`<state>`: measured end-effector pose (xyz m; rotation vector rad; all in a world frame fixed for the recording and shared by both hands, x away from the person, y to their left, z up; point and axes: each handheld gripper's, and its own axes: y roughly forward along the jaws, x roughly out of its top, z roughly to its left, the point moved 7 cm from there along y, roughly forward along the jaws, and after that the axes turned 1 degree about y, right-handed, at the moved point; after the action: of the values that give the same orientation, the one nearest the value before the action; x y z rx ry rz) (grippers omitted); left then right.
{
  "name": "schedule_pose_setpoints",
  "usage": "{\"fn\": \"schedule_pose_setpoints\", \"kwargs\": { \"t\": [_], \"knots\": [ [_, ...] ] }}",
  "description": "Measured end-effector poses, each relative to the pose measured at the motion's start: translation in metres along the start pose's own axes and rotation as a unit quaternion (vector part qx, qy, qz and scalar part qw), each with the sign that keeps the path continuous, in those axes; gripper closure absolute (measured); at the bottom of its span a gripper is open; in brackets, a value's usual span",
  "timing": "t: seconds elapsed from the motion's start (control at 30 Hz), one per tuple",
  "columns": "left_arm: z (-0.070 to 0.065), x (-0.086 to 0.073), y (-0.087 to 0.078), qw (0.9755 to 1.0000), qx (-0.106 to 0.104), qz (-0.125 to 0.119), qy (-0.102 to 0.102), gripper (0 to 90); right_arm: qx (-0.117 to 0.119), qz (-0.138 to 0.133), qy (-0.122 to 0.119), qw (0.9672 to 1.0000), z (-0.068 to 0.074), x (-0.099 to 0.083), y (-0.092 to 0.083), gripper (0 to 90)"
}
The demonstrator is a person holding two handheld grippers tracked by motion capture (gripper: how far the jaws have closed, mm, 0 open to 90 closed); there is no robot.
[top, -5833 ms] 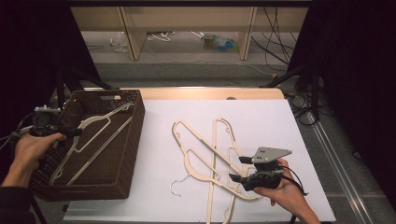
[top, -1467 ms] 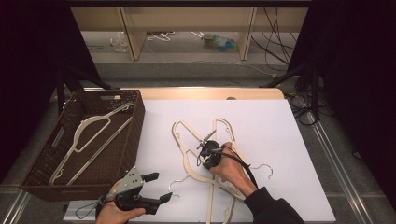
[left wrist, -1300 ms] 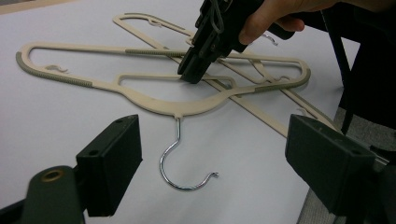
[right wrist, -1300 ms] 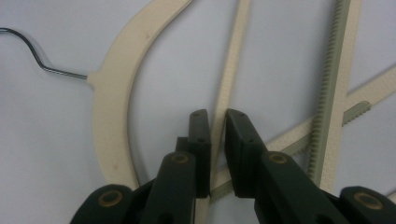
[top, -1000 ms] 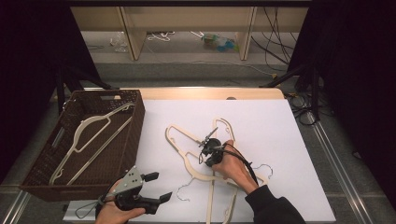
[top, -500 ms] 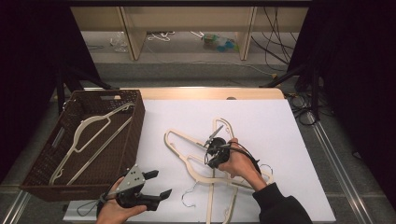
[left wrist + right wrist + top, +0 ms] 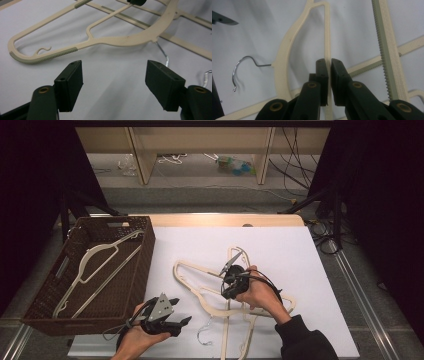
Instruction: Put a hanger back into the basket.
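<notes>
Right gripper (image 7: 231, 282) pinches the thin bar of a cream plastic hanger (image 7: 200, 285) on the white table (image 7: 300, 250), while the left gripper (image 7: 172, 322), jaws narrowing around nothing, should clamp its shoulder next.

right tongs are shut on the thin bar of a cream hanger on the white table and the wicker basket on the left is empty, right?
Not quite. The wicker basket is not empty: the high view shows a cream hanger in the basket. The rest holds: the right tongs are shut on the thin bar of a cream hanger on the white table.
</notes>
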<state>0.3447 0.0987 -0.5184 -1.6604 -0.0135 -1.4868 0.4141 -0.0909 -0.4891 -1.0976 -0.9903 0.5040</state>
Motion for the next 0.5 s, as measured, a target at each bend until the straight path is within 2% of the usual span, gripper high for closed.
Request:
{"fn": "schedule_pose_setpoints", "kwargs": {
  "t": [0.03, 0.07, 0.1, 0.13, 0.17, 0.23, 0.27, 0.3, 0.37, 0.43, 0.47, 0.5],
  "knots": [
    [0.002, 0.0, 0.003, 0.9999, 0.007, 0.004, 0.01, 31.8, -0.001, 0.0, -0.001, 1.0, 0.0, 0.0, -0.001, 85.3],
    [0.001, 0.001, 0.007, 0.9999, 0.009, -0.004, 0.003, 31.7, -0.002, 0.001, -0.002, 1.0, 0.0, 0.0, -0.001, 85.3],
    [0.001, 0.0, 0.008, 0.9999, 0.008, 0.006, 0.01, 31.6, -0.003, 0.002, -0.003, 1.0, 0.0, 0.0, -0.001, 85.3],
    [0.0, 0.002, 0.012, 0.9999, 0.01, -0.002, 0.004, 31.5, -0.003, 0.003, -0.004, 1.0, 0.0, 0.0, -0.001, 85.3],
    [0.001, 0.002, 0.013, 0.9997, 0.012, 0.008, 0.018, 31.1, -0.003, 0.003, -0.004, 1.0, 0.001, 0.0, -0.002, 85.3],
    [-0.002, 0.002, 0.018, 0.9996, 0.005, 0.014, 0.023, 31.0, -0.007, 0.004, -0.006, 0.9999, 0.001, 0.0, -0.003, 85.3],
    [-0.001, 0.003, 0.02, 0.9995, 0.014, 0.008, 0.028, 31.4, -0.007, 0.005, -0.009, 0.9999, 0.001, 0.0, -0.004, 85.3],
    [-0.001, 0.004, 0.021, 0.9992, 0.017, 0.014, 0.034, 31.4, -0.008, 0.004, -0.009, 0.9999, 0.001, 0.001, -0.004, 85.3],
    [-0.003, 0.005, 0.025, 0.9987, 0.018, 0.01, 0.046, 32.0, -0.006, 0.004, -0.011, 0.9999, 0.002, 0.001, -0.005, 85.3],
    [-0.005, 0.006, 0.028, 0.9985, 0.015, 0.018, 0.049, 31.7, -0.007, 0.005, -0.012, 0.9999, 0.003, 0.002, -0.006, 85.3],
    [-0.005, 0.006, 0.029, 0.9978, 0.016, 0.023, 0.06, 31.8, -0.005, 0.005, -0.012, 0.9999, 0.003, 0.002, -0.007, 85.3],
    [-0.006, 0.007, 0.031, 0.9977, 0.018, 0.021, 0.062, 31.8, -0.003, 0.004, -0.013, 0.9999, 0.004, 0.002, -0.007, 85.3]
  ]
}}
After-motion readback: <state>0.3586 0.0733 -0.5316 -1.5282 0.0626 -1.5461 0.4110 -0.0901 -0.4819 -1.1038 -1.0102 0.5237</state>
